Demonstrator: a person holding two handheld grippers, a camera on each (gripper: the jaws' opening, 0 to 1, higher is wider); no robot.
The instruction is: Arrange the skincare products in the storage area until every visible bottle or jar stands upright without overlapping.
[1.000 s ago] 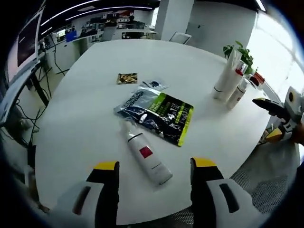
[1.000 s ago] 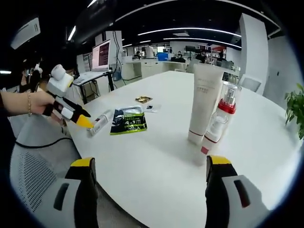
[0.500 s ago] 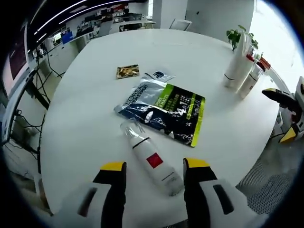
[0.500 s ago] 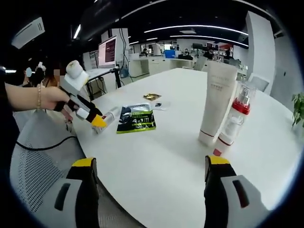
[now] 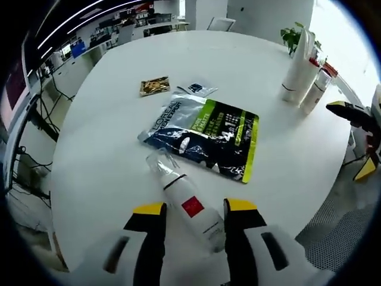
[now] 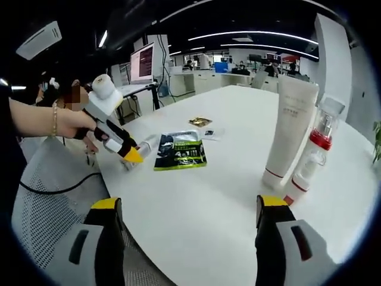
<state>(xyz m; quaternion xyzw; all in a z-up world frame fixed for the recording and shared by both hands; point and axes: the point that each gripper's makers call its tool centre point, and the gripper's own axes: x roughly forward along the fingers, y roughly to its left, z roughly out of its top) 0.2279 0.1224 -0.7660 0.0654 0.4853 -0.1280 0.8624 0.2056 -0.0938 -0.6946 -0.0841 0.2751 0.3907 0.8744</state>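
Where the left gripper view looks down: left tool (image 5: 193,208) wide, jaws astride a fallen bottle (image 5: 189,204) at the worktop's (image 5: 95,149) near edge, long axis running away toward the sachet (image 5: 205,134). Right gripper view: right tool (image 6: 187,205) wide, empty; upright tube (image 6: 290,132) and pump bottle (image 6: 315,149) near the right edge, ahead.

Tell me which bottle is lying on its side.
The white bottle with the red square label, between the left gripper's jaws. The tall tube and red-collared pump bottle stand upright together.
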